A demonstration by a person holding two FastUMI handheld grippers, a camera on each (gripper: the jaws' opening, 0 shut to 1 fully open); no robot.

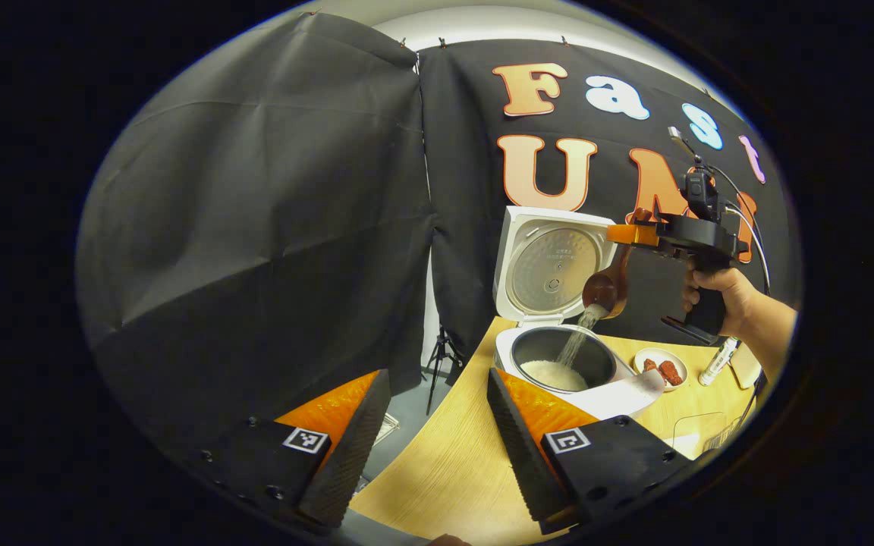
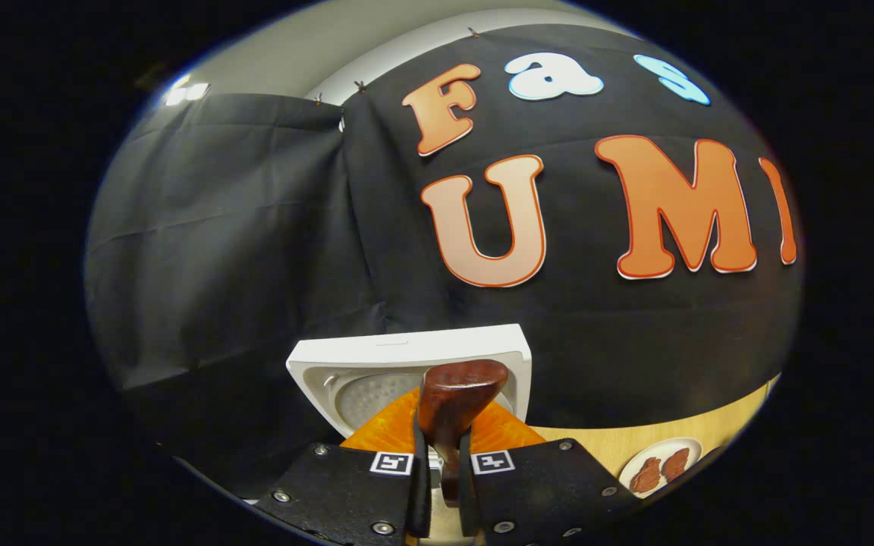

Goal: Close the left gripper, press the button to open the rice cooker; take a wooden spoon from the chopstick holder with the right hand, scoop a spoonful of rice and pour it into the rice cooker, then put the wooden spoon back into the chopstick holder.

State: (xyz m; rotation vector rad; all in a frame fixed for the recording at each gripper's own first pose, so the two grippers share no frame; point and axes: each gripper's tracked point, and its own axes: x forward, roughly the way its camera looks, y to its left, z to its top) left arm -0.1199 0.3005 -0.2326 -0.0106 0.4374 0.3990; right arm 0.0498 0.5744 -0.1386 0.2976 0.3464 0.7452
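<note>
Left gripper point(image 1: 431, 432): jaws wide apart, empty, over the table point(image 1: 444, 470) edge. Cooker point(image 1: 566, 364): on the table, lid point(image 1: 551, 265) upright, rice point(image 1: 554, 374) in the pot. Spoon point(image 1: 605, 288): tilted above the pot, rice streaming down. Right gripper point(image 2: 442, 474): clamped on the spoon handle. Small plate point(image 1: 661, 368) just right of the cooker.
</note>
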